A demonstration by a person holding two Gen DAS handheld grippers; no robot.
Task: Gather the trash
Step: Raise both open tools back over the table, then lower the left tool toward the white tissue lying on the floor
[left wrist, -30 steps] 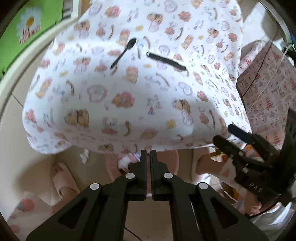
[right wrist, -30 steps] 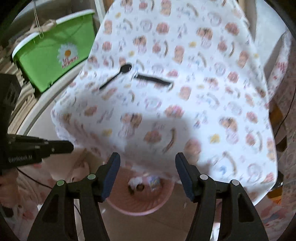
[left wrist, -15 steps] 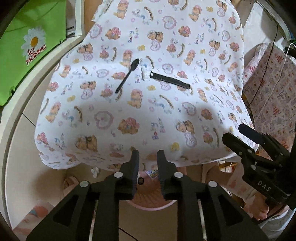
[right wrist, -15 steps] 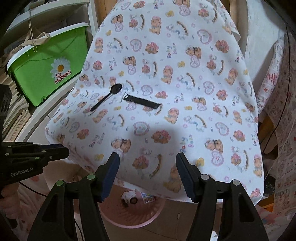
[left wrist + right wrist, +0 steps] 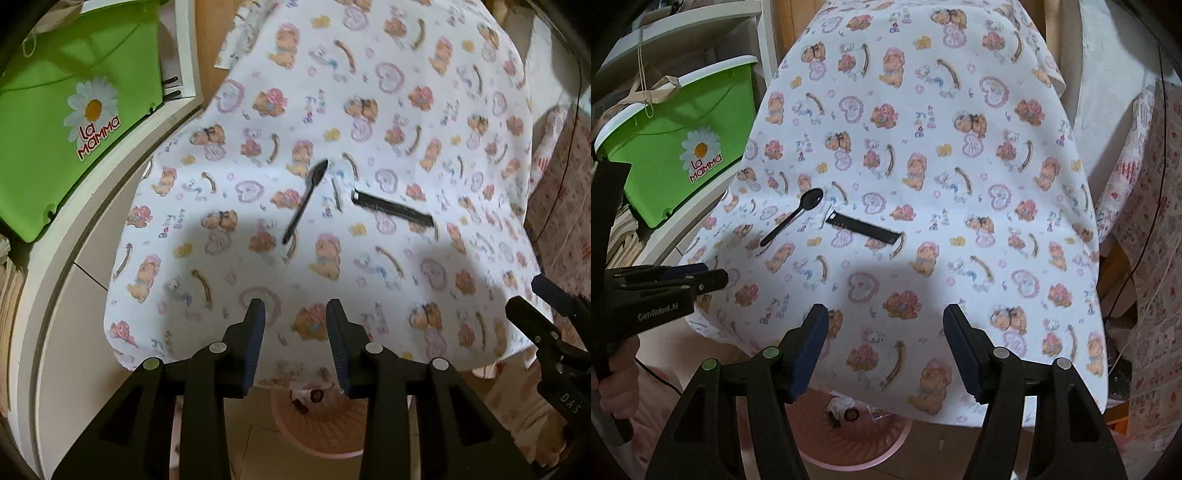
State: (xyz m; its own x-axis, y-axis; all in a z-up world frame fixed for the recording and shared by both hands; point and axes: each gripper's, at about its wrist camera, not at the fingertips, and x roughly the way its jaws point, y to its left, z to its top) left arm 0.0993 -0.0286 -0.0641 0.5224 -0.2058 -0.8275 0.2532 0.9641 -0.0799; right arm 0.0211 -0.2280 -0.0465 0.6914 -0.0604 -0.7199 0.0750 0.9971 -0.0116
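Black plastic spoon [image 5: 306, 202] lying flat on the cloth-covered table [image 5: 406, 110], ahead of both grippers and well clear of the fingertips, bowl pointing away, handle slanting back toward the left; just right of it, apart by a narrow gap, black flat strip [image 5: 392, 207] lying crosswise; seen from the right wrist, spoon [image 5: 792, 221] ahead and left of the jaws, strip [image 5: 863, 232] ahead, slightly left of centre. Below and just behind the near table edge, pink basket [image 5: 321, 424] on the floor, partly hidden under the hanging cloth, a few small scraps inside, too small to tell. Left gripper [image 5: 295, 339] released, jaws just been opening, nothing between them, hovering over the near cloth edge; right gripper [image 5: 884, 347] spread wide, empty, likewise over the near edge. Far left of both, green bin [image 5: 676, 155] with a daisy label on a white shelf; patterned fabric [image 5: 1145, 221] off to the right.
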